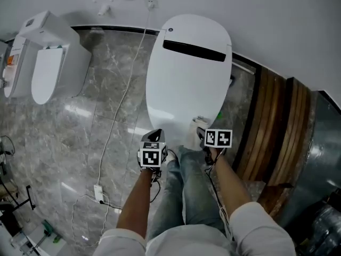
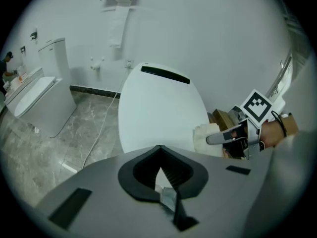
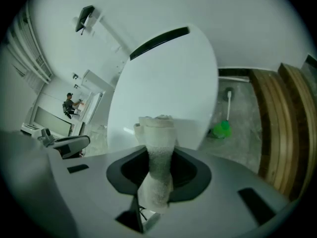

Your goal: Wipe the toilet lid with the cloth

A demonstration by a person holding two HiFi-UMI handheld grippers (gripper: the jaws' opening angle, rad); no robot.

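Note:
The white toilet lid (image 1: 186, 73) is down, with a black slot near its top. My right gripper (image 1: 202, 129) hangs over the lid's near right edge, shut on a folded white cloth (image 1: 193, 136). In the right gripper view the cloth (image 3: 157, 148) stands up between the jaws in front of the lid (image 3: 168, 88). My left gripper (image 1: 157, 135) is at the lid's near left edge, shut with nothing in it. From the left gripper view, the lid (image 2: 158, 108) lies ahead and the cloth (image 2: 205, 139) sits in the right gripper (image 2: 233, 135).
A second white toilet (image 1: 48, 63) stands at the far left. A white cable (image 1: 117, 116) runs across the marble floor to a power strip (image 1: 98, 193). Wooden planks (image 1: 277, 127) lie at the right. A green brush (image 3: 222, 129) sits beside the toilet. The person's jeans (image 1: 186, 191) are below.

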